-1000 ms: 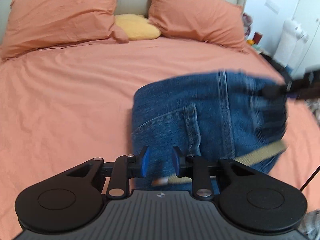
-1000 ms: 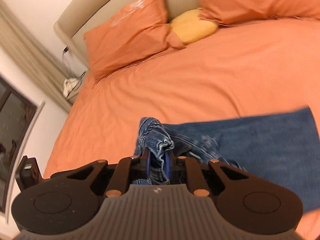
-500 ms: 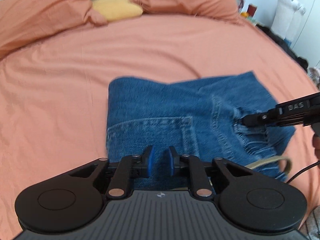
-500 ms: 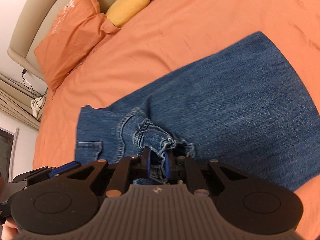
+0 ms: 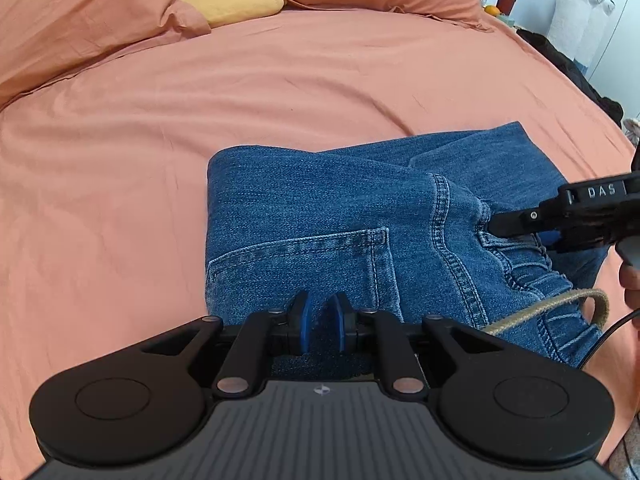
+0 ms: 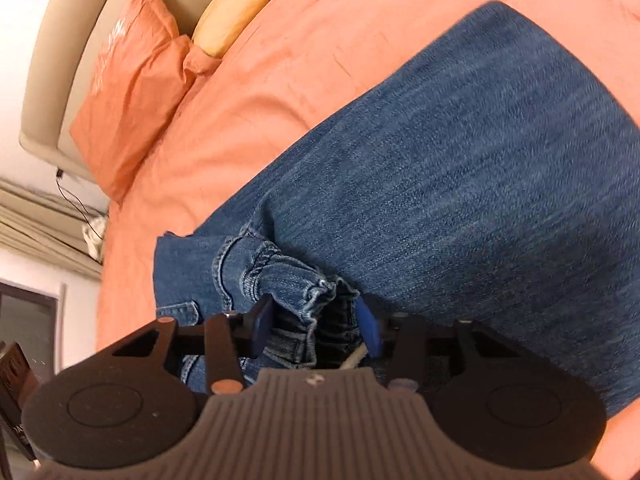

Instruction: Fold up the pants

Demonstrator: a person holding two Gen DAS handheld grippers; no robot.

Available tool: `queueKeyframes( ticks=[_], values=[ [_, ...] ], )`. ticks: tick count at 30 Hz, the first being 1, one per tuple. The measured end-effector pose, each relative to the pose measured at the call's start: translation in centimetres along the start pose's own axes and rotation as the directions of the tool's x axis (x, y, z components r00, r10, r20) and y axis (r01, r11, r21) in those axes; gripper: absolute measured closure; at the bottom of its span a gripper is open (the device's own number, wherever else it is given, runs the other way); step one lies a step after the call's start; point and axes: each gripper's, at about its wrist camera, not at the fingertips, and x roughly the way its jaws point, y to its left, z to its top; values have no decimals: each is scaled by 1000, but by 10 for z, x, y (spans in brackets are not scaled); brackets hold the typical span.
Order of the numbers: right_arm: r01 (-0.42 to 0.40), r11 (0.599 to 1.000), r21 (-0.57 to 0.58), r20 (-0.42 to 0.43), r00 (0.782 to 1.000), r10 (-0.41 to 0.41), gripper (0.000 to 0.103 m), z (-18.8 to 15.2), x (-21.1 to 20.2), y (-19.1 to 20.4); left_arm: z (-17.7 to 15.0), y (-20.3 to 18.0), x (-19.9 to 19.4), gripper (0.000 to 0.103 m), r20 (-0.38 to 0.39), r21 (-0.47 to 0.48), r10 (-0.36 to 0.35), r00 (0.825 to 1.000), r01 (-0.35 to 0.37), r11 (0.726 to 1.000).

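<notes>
Blue jeans point(image 5: 320, 216) lie folded on the orange bed sheet point(image 5: 200, 100), back pocket up, with a tan drawstring point(image 5: 560, 304) trailing at the waistband. My left gripper point(image 5: 320, 322) holds its blue pads a narrow gap apart at the jeans' near edge, with denim between them. My right gripper point(image 6: 316, 322) is open, its pads spread on either side of the bunched waistband point(image 6: 288, 276); it also shows in the left wrist view point(image 5: 496, 224) at the jeans' right side. The jeans point(image 6: 460, 184) fill the right wrist view.
Two orange pillows point(image 5: 80, 20) and a yellow cushion point(image 5: 228, 0) lie at the headboard. A white plush toy point(image 5: 580, 4) and dark clutter stand beyond the bed's right edge. A curtain and a cable point(image 6: 72, 200) are by the bed's left side.
The jeans came down from mid-air and now lie flat on the bed. My right gripper has opened and let go of the waistband. My left gripper has narrowed on the near edge.
</notes>
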Motion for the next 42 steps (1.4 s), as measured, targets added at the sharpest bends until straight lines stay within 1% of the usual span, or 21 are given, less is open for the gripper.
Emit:
queueKeyframes(
  ticks=[1,2,3,6,8,9,11,13,14,15,16,20,23,26,28,29,31,34,36,38,42],
  values=[
    [7,1000,-15,2,1000,-7,62,-2,-2,2,-1,1,-1,85,2,-2,-3,1000,3,1000],
    [16,999,-34,6,1000,-16,65,-4,-5,5,-1,0,-2,85,4,-3,-5,1000,5,1000],
    [12,999,-50,10,1000,-12,72,-6,-9,9,-2,-1,-2,85,6,-3,-3,1000,3,1000],
    [7,996,-94,18,1000,-6,72,-9,-16,21,-3,-1,-3,85,11,-1,-1,1000,1,1000],
    [-9,998,-56,-8,1000,8,70,-8,-10,18,-3,-1,-3,85,15,-6,-1,1000,1,1000],
    [-21,1000,-19,-19,1000,20,63,-8,-5,13,-4,0,-4,85,16,-13,-3,1000,3,1000],
    [-55,997,49,-20,998,56,61,-9,7,2,-4,2,-6,85,15,-30,-14,1000,14,999],
    [-92,991,102,-15,995,94,75,-12,13,0,-5,3,-13,85,21,-28,-17,1000,17,999],
    [-88,991,99,-12,996,90,78,-13,12,5,-5,4,-19,85,31,-21,-12,999,13,1000],
    [-63,996,64,-4,998,63,82,-14,9,15,-4,6,-26,85,43,-15,-9,999,9,1000],
    [-43,999,11,10,999,43,84,-13,4,29,-3,8,-33,85,56,-12,-4,998,5,1000],
    [-47,984,-171,50,997,56,86,-7,-27,100,0,22,-61,85,115,-42,26,993,-21,999],
    [-30,943,-332,73,996,58,87,-5,-45,172,-2,34,-80,85,151,-80,54,987,-42,996],
    [7,884,-468,98,994,43,88,-4,-56,239,-7,44,-100,85,187,-125,86,979,-63,990],
    [42,851,-523,101,995,13,88,-1,-64,274,-8,47,-113,85,212,-146,127,969,-97,985],
    [58,841,-538,104,995,-2,88,2,-68,287,-8,48,-118,84,224,-147,135,965,-103,984],
    [94,821,-564,121,992,-30,88,7,-78,307,-6,49,-125,80,245,-153,125,961,-89,984],
    [146,795,-589,158,985,-64,88,17,-94,313,0,49,-124,78,257,-171,79,963,-35,985],
    [180,793,-582,174,980,-95,89,27,-107,300,6,46,-116,77,252,-168,42,967,1,986],
    [206,812,-546,176,976,-129,89,39,-118,277,10,41,-104,77,239,-159,0,971,39,986],
    [242,863,-444,162,969,-188,89,64,-126,204,16,24,-73,77,204,-123,-38,978,64,990]
  ],
)
